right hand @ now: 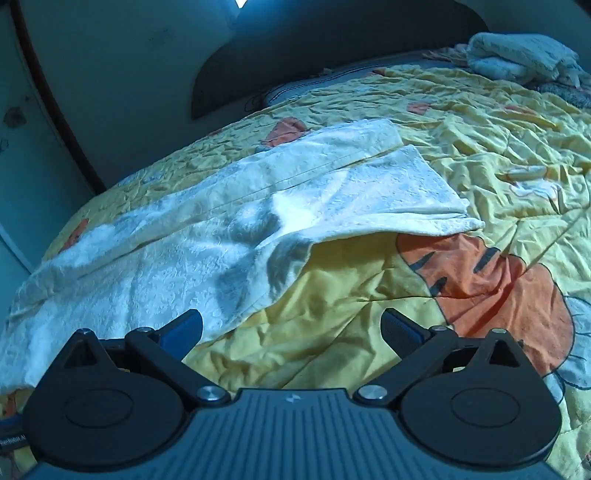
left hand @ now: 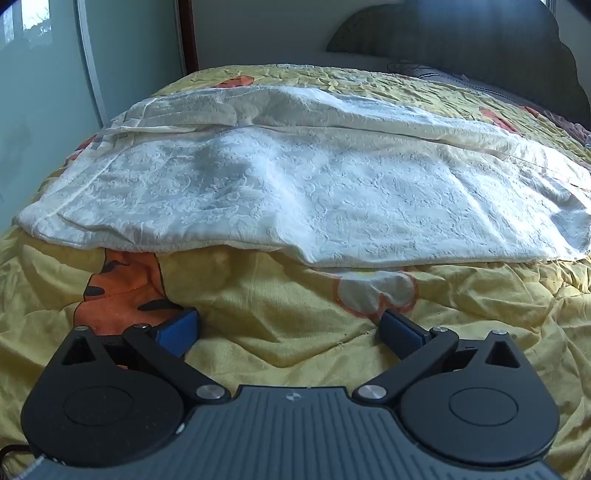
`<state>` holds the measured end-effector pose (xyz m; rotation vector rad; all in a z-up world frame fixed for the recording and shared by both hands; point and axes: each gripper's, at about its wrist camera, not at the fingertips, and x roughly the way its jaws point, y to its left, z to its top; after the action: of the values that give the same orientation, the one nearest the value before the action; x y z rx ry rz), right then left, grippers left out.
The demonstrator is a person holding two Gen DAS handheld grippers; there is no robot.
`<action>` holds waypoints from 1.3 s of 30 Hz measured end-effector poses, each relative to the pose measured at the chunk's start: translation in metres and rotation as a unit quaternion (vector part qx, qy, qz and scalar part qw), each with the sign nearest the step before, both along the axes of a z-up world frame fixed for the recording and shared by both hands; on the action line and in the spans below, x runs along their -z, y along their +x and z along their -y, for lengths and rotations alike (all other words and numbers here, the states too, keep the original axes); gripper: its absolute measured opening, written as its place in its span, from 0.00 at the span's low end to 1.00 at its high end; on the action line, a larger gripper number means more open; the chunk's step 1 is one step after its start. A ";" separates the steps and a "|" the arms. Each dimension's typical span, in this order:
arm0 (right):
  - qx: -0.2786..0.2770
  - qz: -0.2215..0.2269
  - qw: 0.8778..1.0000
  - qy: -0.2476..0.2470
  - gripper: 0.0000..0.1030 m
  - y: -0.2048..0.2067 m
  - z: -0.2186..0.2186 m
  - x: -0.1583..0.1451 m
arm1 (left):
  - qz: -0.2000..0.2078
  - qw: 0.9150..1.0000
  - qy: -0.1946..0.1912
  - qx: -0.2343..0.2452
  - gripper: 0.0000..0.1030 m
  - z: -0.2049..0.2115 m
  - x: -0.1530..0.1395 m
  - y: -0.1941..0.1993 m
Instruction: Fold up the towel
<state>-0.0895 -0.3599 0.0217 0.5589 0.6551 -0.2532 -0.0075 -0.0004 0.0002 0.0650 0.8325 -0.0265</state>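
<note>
A white embossed towel (left hand: 295,184) lies across the yellow cartoon-print bedspread (left hand: 277,317), folded over once with its near edge loose and rumpled. My left gripper (left hand: 290,325) hovers over the bedspread just short of that near edge, open, with nothing between its blue-padded fingers. In the right wrist view the same towel (right hand: 207,229) runs from lower left to upper right, its right corner (right hand: 469,223) lying flat. My right gripper (right hand: 291,326) is open too; its left finger (right hand: 183,330) sits over the towel's near edge, its right finger over bare bedspread (right hand: 369,280).
A dark curved headboard (left hand: 461,33) stands behind the bed. A pale wall and sliding door frame (left hand: 88,66) run along the left side. A heap of crumpled light cloth (right hand: 517,55) sits on the bed's far right corner.
</note>
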 end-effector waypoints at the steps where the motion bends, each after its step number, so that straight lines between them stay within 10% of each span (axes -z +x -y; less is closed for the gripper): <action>1: 0.013 0.008 1.000 0.016 1.00 -0.003 0.013 -0.001 | 0.001 1.000 0.000 -0.001 1.00 0.000 0.000 0.000; 5: 0.085 0.036 0.990 0.105 1.00 -0.012 0.075 -0.001 | 0.000 1.000 0.000 -0.001 1.00 0.001 0.000 0.000; 12: 0.156 0.041 0.935 0.316 1.00 0.001 0.137 0.038 | 0.004 1.000 0.000 -0.001 1.00 0.000 0.001 -0.002; 24: 0.148 0.071 0.942 0.291 1.00 0.034 0.144 0.040 | 0.008 1.000 0.001 -0.001 1.00 0.000 0.002 -0.003; 29: 0.139 0.058 0.948 0.279 0.36 0.039 0.144 0.044 | 0.007 1.000 0.001 -0.001 1.00 0.000 0.002 -0.003; 39: 0.154 0.077 0.962 0.210 0.09 0.018 0.161 0.030 | 0.001 0.999 -0.013 0.035 0.99 -0.012 -0.023 -0.009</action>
<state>-0.0714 -0.5210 -0.0080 1.0828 0.4681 -0.3614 -0.0167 0.0118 0.0228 0.0707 0.8270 -0.1037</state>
